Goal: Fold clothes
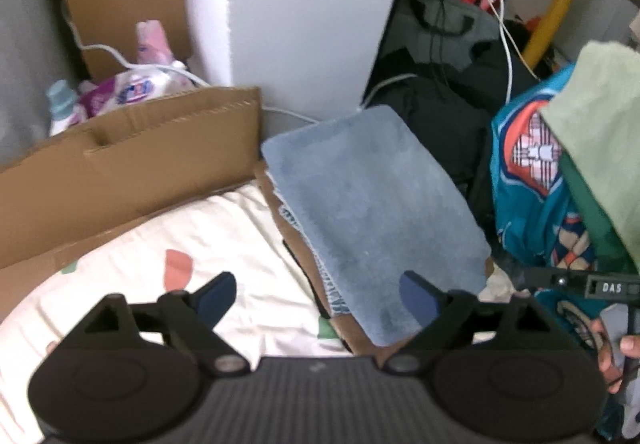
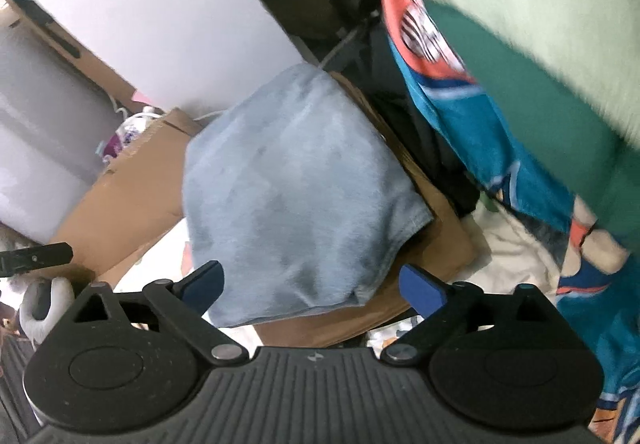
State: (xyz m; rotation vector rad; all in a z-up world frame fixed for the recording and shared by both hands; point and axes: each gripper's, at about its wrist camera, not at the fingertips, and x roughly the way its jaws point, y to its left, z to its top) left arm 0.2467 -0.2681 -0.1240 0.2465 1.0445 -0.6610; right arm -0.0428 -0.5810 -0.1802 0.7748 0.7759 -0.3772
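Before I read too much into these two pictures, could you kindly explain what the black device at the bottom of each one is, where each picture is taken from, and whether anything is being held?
There is no robot here: a person carries a hand-held gripper in each hand, and a wide-angle camera on each looks forward along its two blue-tipped fingers. One picture comes from the left hand-held gripper, the other from the right hand-held gripper. The black shape at the bottom is the tool itself.

Both look down on a folded blue towel lying on top of a cardboard box, beside a white patterned bedsheet. To the right sits a pile of clothes in green, teal and orange.

Both grippers stand wide open with nothing between the fingers, so nothing is held; the towel appears to be already folded and set down.
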